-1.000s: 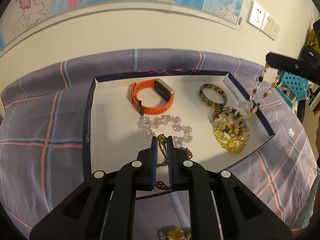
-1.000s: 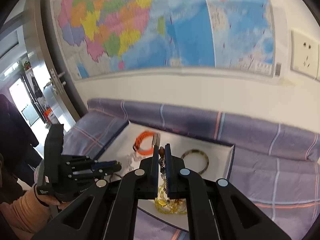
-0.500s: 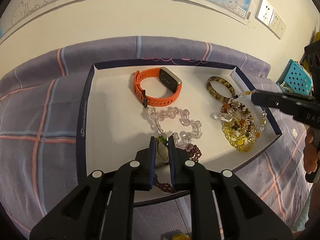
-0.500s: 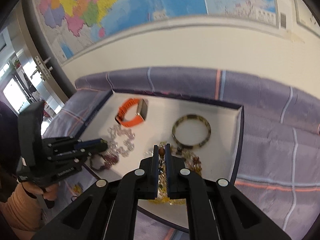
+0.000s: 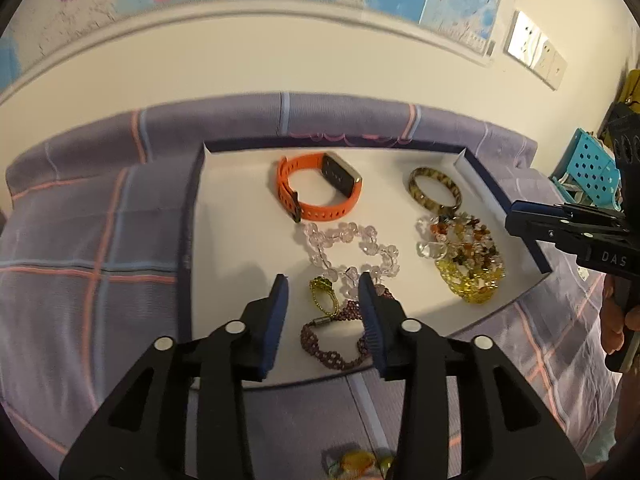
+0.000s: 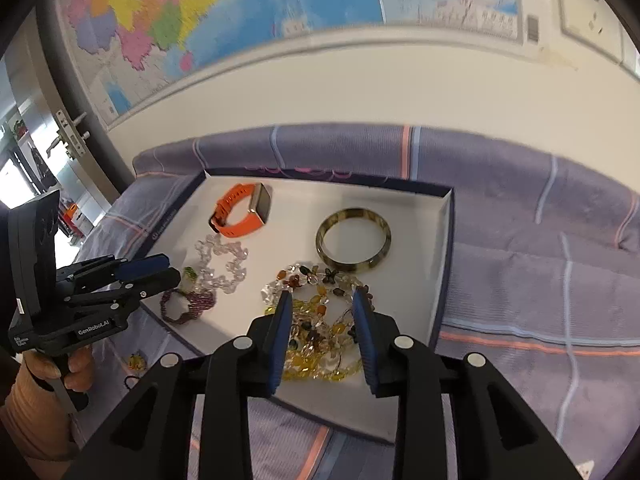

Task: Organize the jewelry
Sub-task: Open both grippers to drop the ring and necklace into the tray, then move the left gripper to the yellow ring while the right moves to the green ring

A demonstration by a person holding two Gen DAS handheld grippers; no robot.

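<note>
A white tray with a dark blue rim [image 5: 186,256] [image 6: 446,264] lies on the bed. It holds an orange watch [image 5: 320,188] [image 6: 244,216], a mottled bangle [image 5: 434,190] [image 6: 354,240] and a clear bead bracelet [image 5: 352,248] [image 6: 222,260]. My left gripper [image 5: 323,280] [image 6: 166,268] hovers at the tray's near edge, its jaws opening. A purple bracelet with a green loop [image 5: 334,336] [image 6: 188,306] lies loose below it. My right gripper [image 6: 322,296] [image 5: 516,220] is also opening, over a pile of amber and yellow beads [image 6: 316,320] [image 5: 468,256]; nothing is pressed.
A purple checked cloth [image 5: 100,264] covers the bed around the tray. A small yellow bead piece [image 5: 356,462] [image 6: 136,362] lies on the cloth in front of the tray. A wall with a map stands behind; a blue basket [image 5: 592,168] sits at the right.
Both grippers went from shut to open. The left let go of the green and purple bracelet. The right sank and let its bead strand down onto the pile.
</note>
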